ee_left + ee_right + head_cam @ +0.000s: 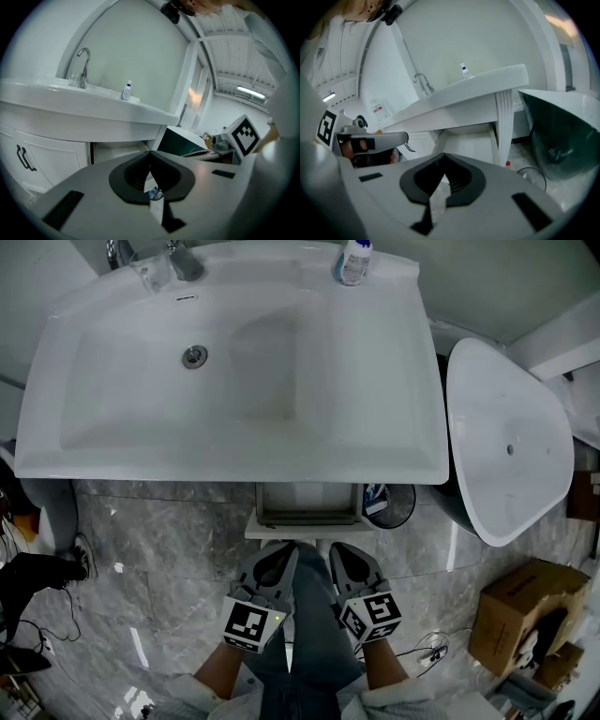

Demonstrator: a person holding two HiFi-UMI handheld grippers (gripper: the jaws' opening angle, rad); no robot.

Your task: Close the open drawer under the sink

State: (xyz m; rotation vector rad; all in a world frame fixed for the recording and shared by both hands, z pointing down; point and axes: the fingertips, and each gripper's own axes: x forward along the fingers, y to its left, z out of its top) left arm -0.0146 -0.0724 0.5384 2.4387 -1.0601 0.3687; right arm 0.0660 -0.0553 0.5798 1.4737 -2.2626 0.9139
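Observation:
The open drawer [307,510] juts out from under the front edge of the white sink [234,427]; its pale front rim faces me. Both grippers hang side by side just in front of it, a short gap away. My left gripper [280,557] is shut with nothing in it, and so is my right gripper [338,557]. In the left gripper view the jaws [150,154] meet in front of the drawer's opening [119,150]. The right gripper [443,158] points at the drawer [464,140] below the sink's edge.
A faucet [183,259] and a small bottle [353,261] stand at the sink's back. A white toilet [506,442] stands at the right, with a small bin [389,504] between it and the drawer. A cardboard box [525,610] lies on the marble floor. A cabinet door handle [23,159] shows left of the drawer.

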